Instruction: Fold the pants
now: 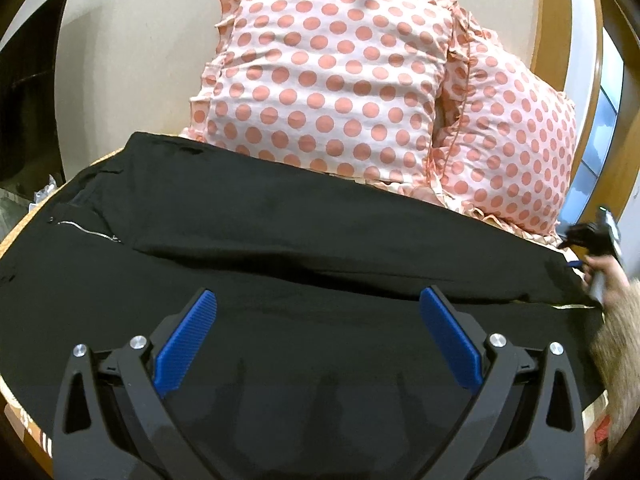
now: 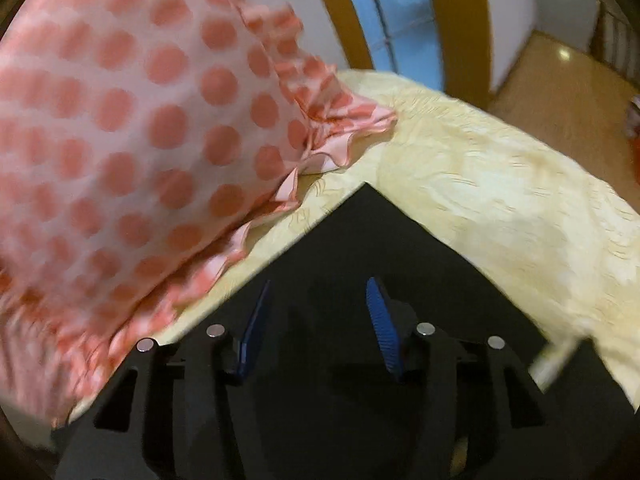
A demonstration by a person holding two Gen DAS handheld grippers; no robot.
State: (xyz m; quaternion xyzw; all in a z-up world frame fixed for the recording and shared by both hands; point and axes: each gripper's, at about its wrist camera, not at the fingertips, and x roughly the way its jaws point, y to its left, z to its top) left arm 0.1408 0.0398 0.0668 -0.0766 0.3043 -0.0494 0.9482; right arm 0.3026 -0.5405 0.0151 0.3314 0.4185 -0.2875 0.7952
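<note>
Black pants [image 1: 280, 232] are seen spread lengthwise across a bed [image 2: 480, 184], the waist with its silver zipper [image 1: 86, 233] lying at the left of the left wrist view and the legs running off to the right. One leg is laid partly over the other, and a long crease is formed along the middle. The left gripper [image 1: 318, 312] is held above the near leg with its blue pads [image 1: 186, 344] spread wide apart and nothing between them. Two polka-dot pillows [image 1: 332, 76] are propped just behind the pants, against a pale wall [image 1: 132, 40]. At the far right of that view, the right gripper [image 1: 592, 240] is glimpsed at the leg ends. In the blurred right wrist view, the right gripper [image 2: 320, 300] is shown over a corner of the pants [image 2: 368, 232], its jaws parted and empty, with the yellow bed cover beyond and a pillow [image 2: 140, 120] at left.
</note>
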